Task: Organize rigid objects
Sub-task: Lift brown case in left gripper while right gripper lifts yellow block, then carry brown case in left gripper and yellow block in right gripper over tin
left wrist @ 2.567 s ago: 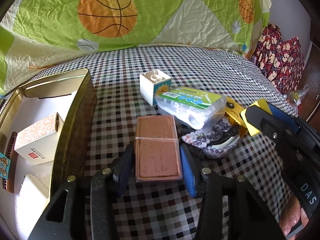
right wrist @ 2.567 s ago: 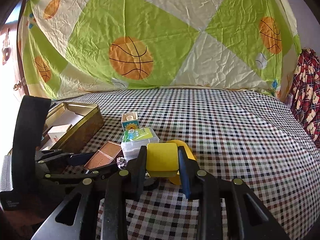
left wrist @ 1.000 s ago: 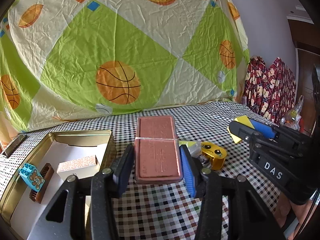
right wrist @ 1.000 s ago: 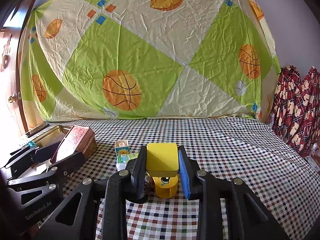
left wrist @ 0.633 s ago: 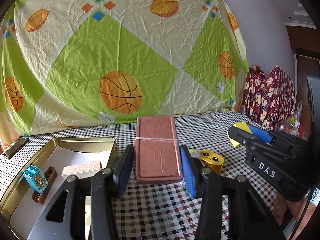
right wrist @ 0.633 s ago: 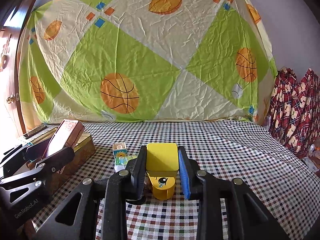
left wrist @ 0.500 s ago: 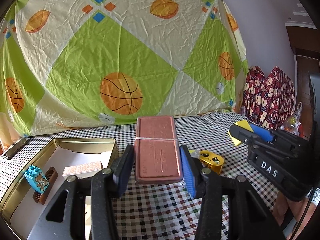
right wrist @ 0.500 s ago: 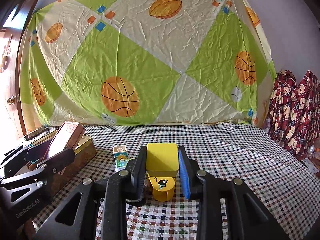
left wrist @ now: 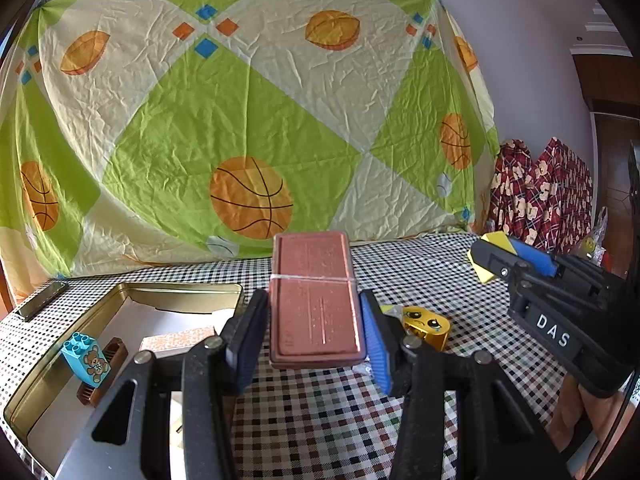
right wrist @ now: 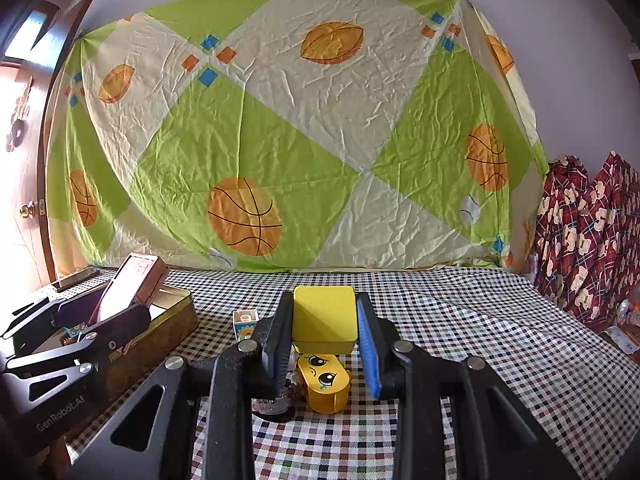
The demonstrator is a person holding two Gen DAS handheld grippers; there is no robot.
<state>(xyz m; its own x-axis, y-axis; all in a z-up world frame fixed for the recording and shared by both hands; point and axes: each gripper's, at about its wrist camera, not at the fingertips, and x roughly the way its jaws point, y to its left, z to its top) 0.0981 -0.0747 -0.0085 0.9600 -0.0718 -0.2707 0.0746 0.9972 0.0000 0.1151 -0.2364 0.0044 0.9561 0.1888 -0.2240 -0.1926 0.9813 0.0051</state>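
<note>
Left wrist view showed left tongs [left wrist: 314, 330] clenching the pink tin [left wrist: 316, 300], newly lifted beside the box [left wrist: 120, 300], right tongs [right wrist: 325, 334] clenching a yellow block [right wrist: 324, 316].

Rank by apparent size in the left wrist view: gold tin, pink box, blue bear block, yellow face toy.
1. gold tin
2. pink box, inflated by nearness to the camera
3. blue bear block and yellow face toy: look alike

Gripped pink tin [left wrist: 316, 300], yellow block [right wrist: 324, 318]
</note>
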